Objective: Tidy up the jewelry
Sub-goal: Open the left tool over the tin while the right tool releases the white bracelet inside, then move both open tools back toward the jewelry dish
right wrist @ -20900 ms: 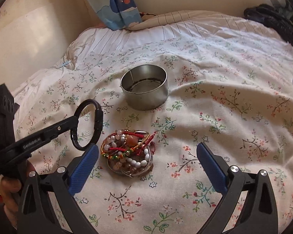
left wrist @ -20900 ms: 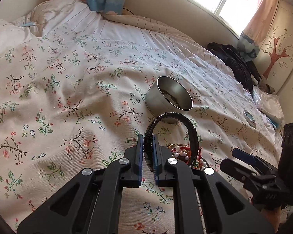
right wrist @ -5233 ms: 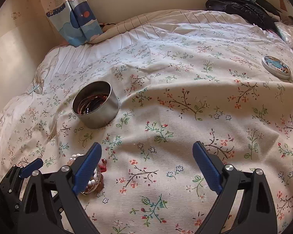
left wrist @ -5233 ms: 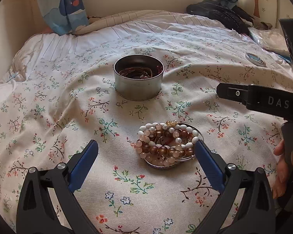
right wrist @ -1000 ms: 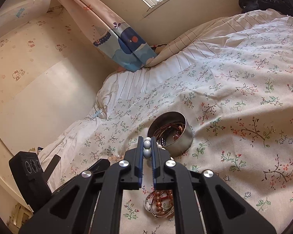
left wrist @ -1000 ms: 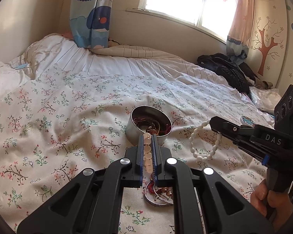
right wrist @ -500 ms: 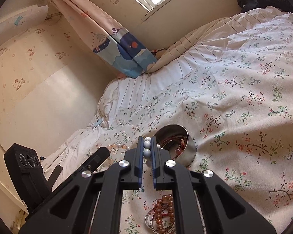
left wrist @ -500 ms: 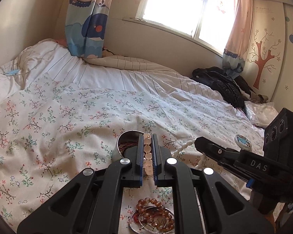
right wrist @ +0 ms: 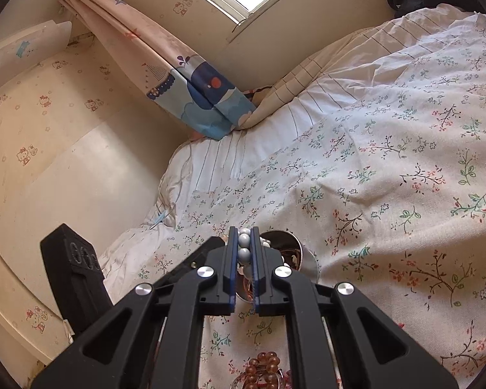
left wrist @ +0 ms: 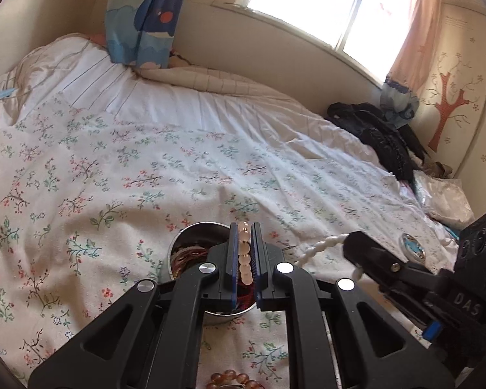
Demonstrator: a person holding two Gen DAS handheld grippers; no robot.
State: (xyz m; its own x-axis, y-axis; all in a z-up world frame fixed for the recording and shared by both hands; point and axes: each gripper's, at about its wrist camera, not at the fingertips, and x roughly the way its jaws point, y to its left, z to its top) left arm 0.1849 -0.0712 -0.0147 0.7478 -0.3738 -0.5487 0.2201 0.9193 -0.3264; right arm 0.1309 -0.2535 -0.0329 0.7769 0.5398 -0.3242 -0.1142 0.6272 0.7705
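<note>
My left gripper (left wrist: 243, 233) clamps a pink bracelet (left wrist: 245, 259) above the tin (left wrist: 191, 253) at 6 o'clock; my right gripper (right wrist: 243, 236) clamps a white bracelet (right wrist: 244, 253), the tin (right wrist: 291, 253) at 1 o'clock from it.

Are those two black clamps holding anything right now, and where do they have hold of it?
Yes. The left gripper pinches a pink bead bracelet by a few beads; the right gripper pinches a white bead bracelet likewise, above the tin.

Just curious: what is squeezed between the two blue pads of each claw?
Left claw: a pale pink bead bracelet. Right claw: a white bead bracelet. Each wrist view shows its own.
</note>
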